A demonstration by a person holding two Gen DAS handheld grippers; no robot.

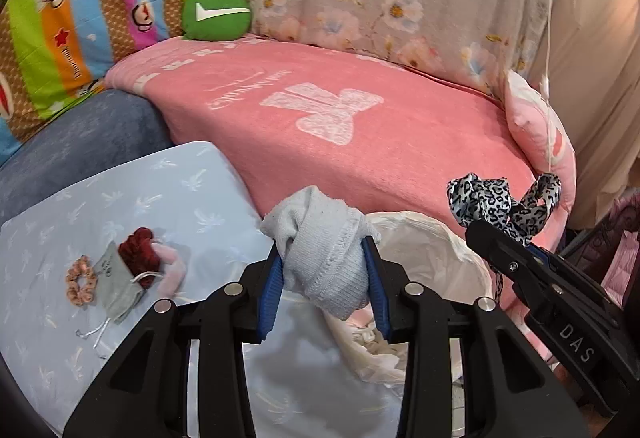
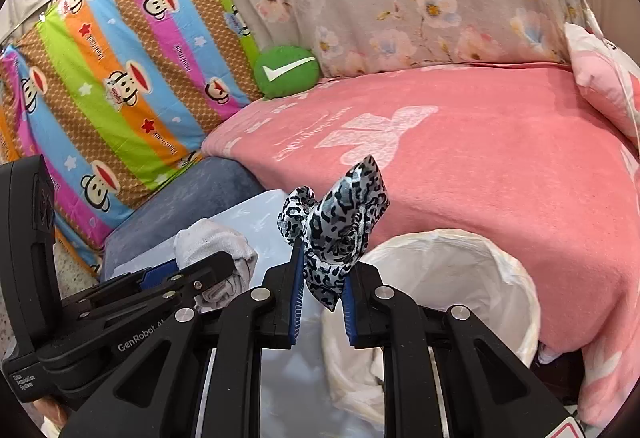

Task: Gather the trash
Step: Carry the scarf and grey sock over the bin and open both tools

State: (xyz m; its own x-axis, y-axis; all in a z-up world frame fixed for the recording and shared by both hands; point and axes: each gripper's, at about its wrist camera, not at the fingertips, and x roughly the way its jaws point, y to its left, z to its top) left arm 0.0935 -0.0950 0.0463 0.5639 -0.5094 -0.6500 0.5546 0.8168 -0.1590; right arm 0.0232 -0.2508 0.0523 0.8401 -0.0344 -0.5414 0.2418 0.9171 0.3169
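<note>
- The left tool (image 1: 326, 270) is closed on a bundled pale grey sock (image 1: 320, 238), pinched across its middle between the blue pads, so the loose ends bulge above and hang below the grip without slipping.
- The right tool (image 2: 322, 290) is clamped narrow on a leopard-print ribbon (image 2: 334, 226); the fabric bunches above the pads and a tail droops beneath, a grip that looks firm enough for carrying thin, slippery cloth.
- Both tools hang side by side near the white-lined trash bin (image 2: 516, 278), which stands against the bed's edge beside the pink blanket (image 2: 480, 166). In the left view the sock sits at the bin's near rim (image 1: 424, 222), with crumpled paper visible inside the liner; the ribbon is just beside the rim, not clearly over the opening.
- I judge this as the carry-to-drop step: the 2 items are lifted off any surface and brought to the bin so that opening the jaws would let them fall in. Each probably needs moving further over the opening first, or a trailing end may catch the liner's edge.
- On the light blue palm-print sheet (image 1: 120, 198) lie an orange scrunchie (image 1: 80, 284), a grey drawstring pouch (image 1: 116, 278) and a dark red scrunchie (image 1: 138, 246), well apart from the bin; whether they count as trash I cannot tell.
- A green round cushion (image 2: 286, 72) rests at the bed's far corner.
</note>
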